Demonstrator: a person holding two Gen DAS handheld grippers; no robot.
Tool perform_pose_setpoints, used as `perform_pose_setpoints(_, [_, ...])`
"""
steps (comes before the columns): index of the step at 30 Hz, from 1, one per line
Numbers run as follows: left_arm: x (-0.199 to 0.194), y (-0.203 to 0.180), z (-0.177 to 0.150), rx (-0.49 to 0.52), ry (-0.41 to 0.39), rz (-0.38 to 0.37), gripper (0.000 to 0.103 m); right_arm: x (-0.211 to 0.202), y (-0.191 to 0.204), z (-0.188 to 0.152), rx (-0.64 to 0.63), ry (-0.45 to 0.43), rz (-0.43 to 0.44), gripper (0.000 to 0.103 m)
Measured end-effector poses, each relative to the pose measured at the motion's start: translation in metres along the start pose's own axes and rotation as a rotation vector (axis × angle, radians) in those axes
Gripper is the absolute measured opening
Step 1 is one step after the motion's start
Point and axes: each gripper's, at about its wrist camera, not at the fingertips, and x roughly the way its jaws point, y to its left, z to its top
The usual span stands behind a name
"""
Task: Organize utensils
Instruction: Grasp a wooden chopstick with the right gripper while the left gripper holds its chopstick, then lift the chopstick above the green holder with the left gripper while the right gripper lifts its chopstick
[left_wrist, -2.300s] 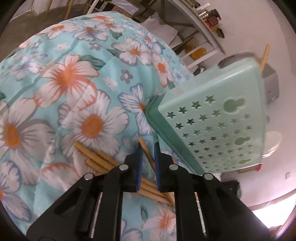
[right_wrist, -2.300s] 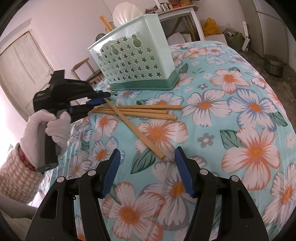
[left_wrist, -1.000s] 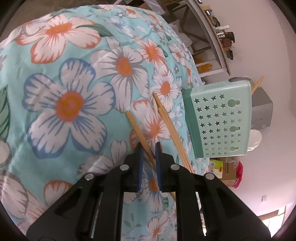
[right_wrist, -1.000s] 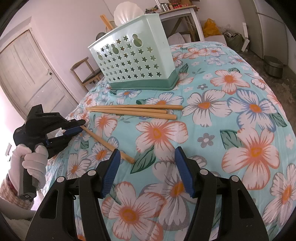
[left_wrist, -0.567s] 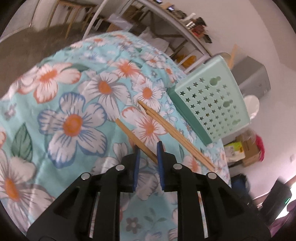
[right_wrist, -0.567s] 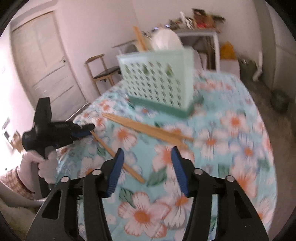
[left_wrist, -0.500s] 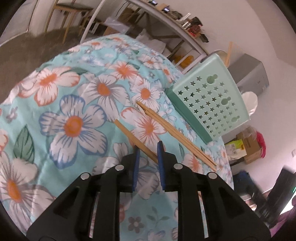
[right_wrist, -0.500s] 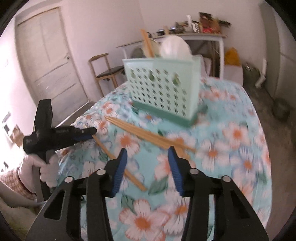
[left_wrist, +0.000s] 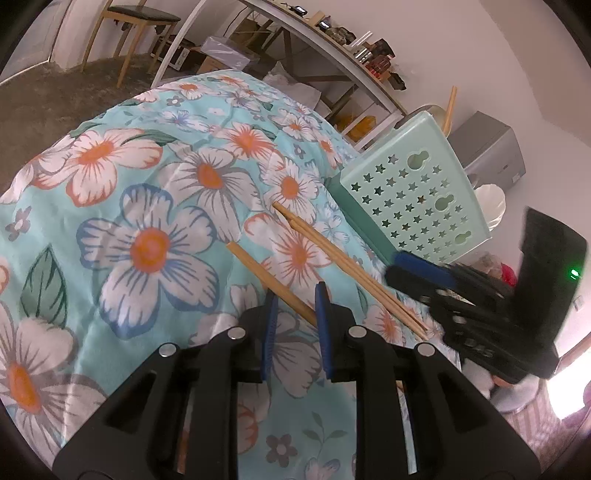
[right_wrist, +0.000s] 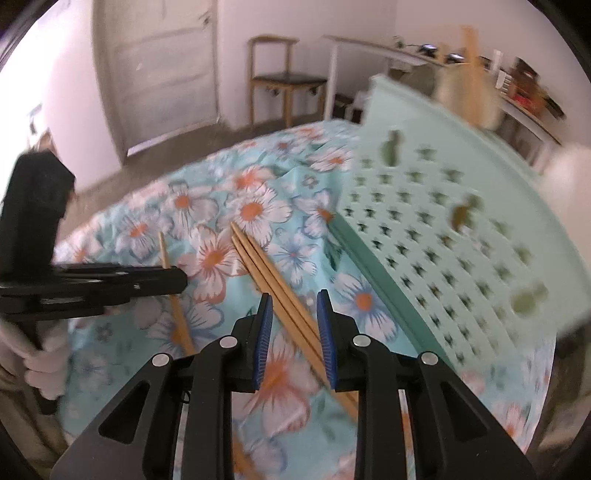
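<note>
Wooden chopsticks lie on a floral tablecloth. A single chopstick (left_wrist: 269, 280) runs between the fingers of my open left gripper (left_wrist: 293, 299), which is not clamping it. A pair of chopsticks (left_wrist: 343, 266) lies beside it, toward a mint green perforated utensil basket (left_wrist: 413, 203). My right gripper (right_wrist: 293, 314) is open and straddles that pair (right_wrist: 273, 280) close to the basket (right_wrist: 461, 229). A chopstick (left_wrist: 448, 107) stands inside the basket. The right gripper also shows in the left wrist view (left_wrist: 417, 271), and the left gripper in the right wrist view (right_wrist: 173, 280).
The table with the floral cloth (left_wrist: 147, 206) drops off at its rounded edges. A wooden chair (right_wrist: 284, 81) and a door (right_wrist: 159, 70) stand behind. A shelf with clutter (left_wrist: 332, 48) runs along the wall. A gloved hand (right_wrist: 33, 354) holds the left gripper.
My left gripper has opened, releasing the single chopstick on the cloth. My right gripper has swung in close over the chopstick pair beside the basket and narrowed its opening.
</note>
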Motion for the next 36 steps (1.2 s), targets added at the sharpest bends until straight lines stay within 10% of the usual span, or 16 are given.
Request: perform_pose_setpoints(36, [-0.003, 0.01, -0.001, -0.026, 0.004, -0.052, 0.019, 0.005, 0.011, 0.004, -0.007, 0.131, 0.097, 0.004])
